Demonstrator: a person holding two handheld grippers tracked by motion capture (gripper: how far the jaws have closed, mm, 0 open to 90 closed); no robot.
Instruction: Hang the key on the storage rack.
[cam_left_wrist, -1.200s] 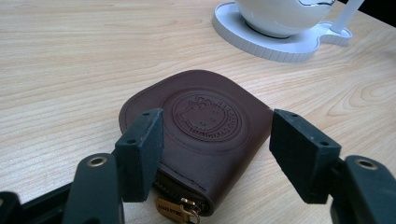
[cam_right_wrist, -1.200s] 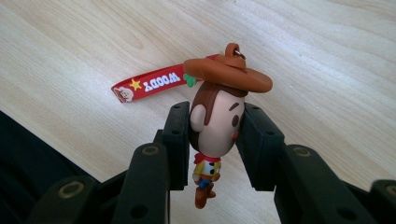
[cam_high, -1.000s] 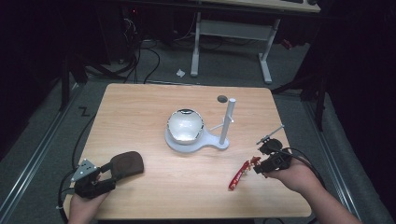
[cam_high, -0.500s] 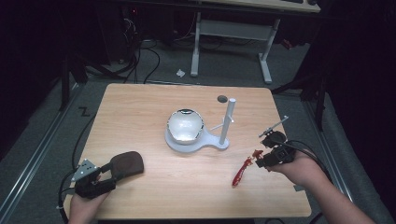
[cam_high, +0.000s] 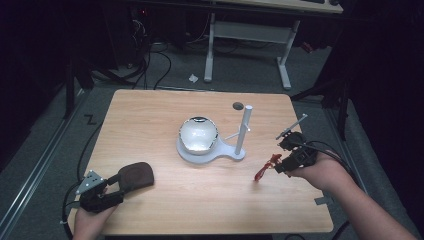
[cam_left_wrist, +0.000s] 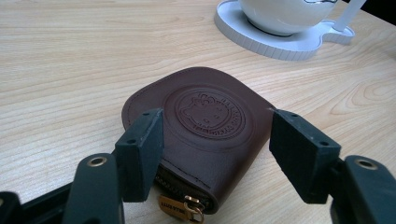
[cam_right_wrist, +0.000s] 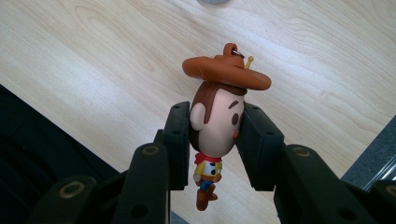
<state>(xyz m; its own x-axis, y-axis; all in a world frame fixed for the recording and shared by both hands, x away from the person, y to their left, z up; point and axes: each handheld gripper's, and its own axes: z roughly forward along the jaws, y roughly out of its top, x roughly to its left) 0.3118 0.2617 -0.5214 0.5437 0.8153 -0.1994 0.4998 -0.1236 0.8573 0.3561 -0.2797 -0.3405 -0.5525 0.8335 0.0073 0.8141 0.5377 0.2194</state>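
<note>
- The right gripper (cam_right_wrist: 212, 135) is clenched on the head of a small cowboy figure (cam_right_wrist: 215, 112), one pad on each cheek; in the high view the figure (cam_high: 265, 167) hangs off the gripper's tip near the table's (cam_high: 150, 115) right edge, seemingly just clear of the wood
- The step in hand looks like carrying the figure to the white stand (cam_high: 220, 150) at the table's middle and hanging it on the thin peg that sticks out from the upright post (cam_high: 243, 129)
- To do this well, keep the squeeze steady on the head, since the round face could slip between the flat pads
- Lead with the small metal loop (cam_right_wrist: 239, 54) on the hat's crown, as that is the likely part to catch the peg; turn the hand so the loop faces the peg's free end
- Approach from the right, clear of the glossy white bowl (cam_high: 198, 134) standing on the stand's base
- The left gripper (cam_left_wrist: 217, 144) is released, jaws spread on either side of a dark brown leather pouch (cam_left_wrist: 205, 135) near the table's front left corner; leave it there
- The figure is a glossy toy with an orange-brown hat, brown hair, pale face, red neckerchief, yellow shirt and brown boots, body dangling below the pads
</note>
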